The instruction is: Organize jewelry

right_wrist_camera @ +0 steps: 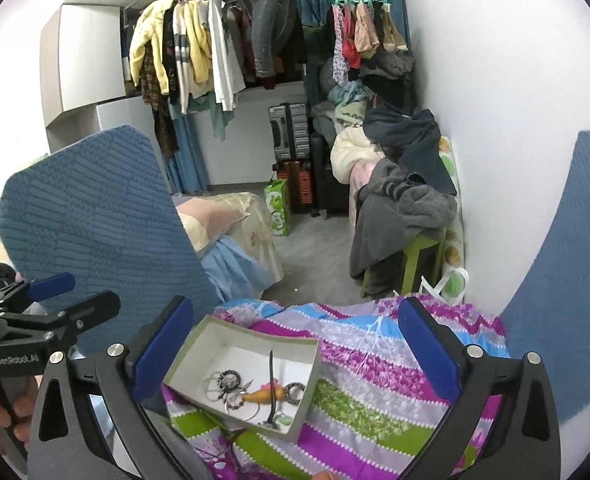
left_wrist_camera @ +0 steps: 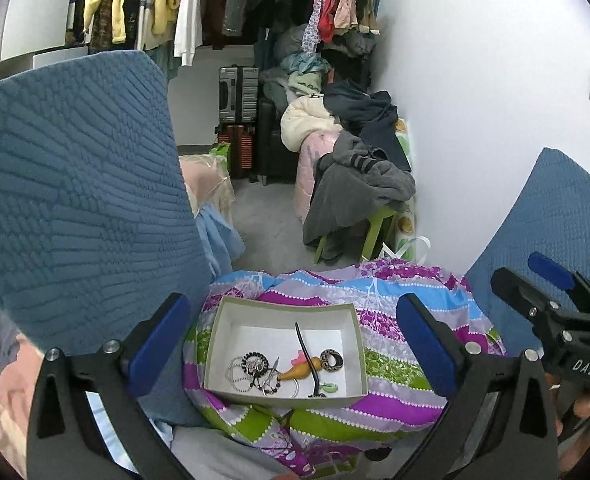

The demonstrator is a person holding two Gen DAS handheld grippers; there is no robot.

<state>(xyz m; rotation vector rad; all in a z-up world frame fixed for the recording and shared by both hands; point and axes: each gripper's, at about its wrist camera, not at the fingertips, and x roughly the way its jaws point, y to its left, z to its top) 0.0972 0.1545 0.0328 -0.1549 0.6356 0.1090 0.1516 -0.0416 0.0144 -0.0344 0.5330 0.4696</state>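
Box (left_wrist_camera: pixel 285 356) sits on bedding (left_wrist_camera: pixel 395 376), centred between left gripper (left_wrist_camera: pixel 295 344) fingers, left of centre between right gripper (right_wrist_camera: pixel 291 344) fingers. Jewelry pile (left_wrist_camera: pixel 255 372) in box's near-left part, ring (left_wrist_camera: pixel 331 359) to its right. Cushion (left_wrist_camera: pixel 79 200) left of box, second cushion (left_wrist_camera: pixel 559 216) right. Stool (left_wrist_camera: pixel 379 228) with clothes beyond bedding, suitcases (left_wrist_camera: pixel 237 120) farther back.

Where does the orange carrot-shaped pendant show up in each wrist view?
Left wrist: the pendant lies in the open box, bottom centre, between the fingers of the left hand-held gripper.
Right wrist: the pendant lies in the same box, lower centre-left, nearer the left finger of the right hand-held gripper.
Shared landmark: the green stool under grey clothes by the wall.
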